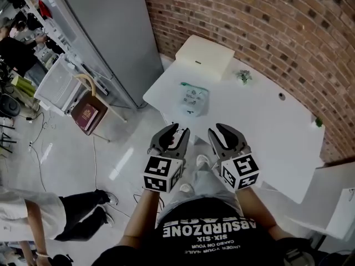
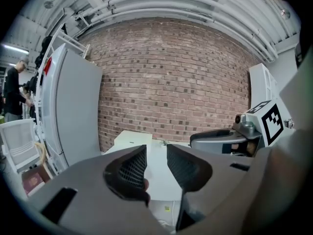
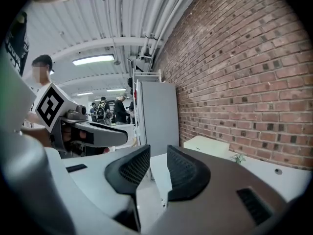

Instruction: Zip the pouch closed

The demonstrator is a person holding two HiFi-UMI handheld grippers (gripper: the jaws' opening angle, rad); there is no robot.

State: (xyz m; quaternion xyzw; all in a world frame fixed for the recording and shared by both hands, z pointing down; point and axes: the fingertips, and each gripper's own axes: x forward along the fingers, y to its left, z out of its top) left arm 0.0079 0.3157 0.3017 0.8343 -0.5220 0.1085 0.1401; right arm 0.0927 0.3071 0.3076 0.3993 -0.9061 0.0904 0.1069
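A pale green see-through pouch (image 1: 193,100) lies on the white table (image 1: 266,126), close to its left corner. I hold both grippers side by side short of the table's near edge, above the floor and my legs, pointing toward the pouch. My left gripper (image 1: 177,132) (image 2: 156,155) stands open, with only the tabletop showing in the gap. To its right, my right gripper (image 1: 221,132) (image 3: 159,158) also has a gap between its ribbed pads and holds nothing. Neither gripper touches the pouch. Whether the pouch's zip is open cannot be told.
A cream box (image 1: 204,57) sits at the table's far corner against the brick wall (image 1: 266,21). On the table lie a small green sprig (image 1: 243,76) and a round dark item (image 1: 282,96). A grey cabinet (image 1: 111,32) stands to the left, with a person's legs (image 1: 83,215) on the floor.
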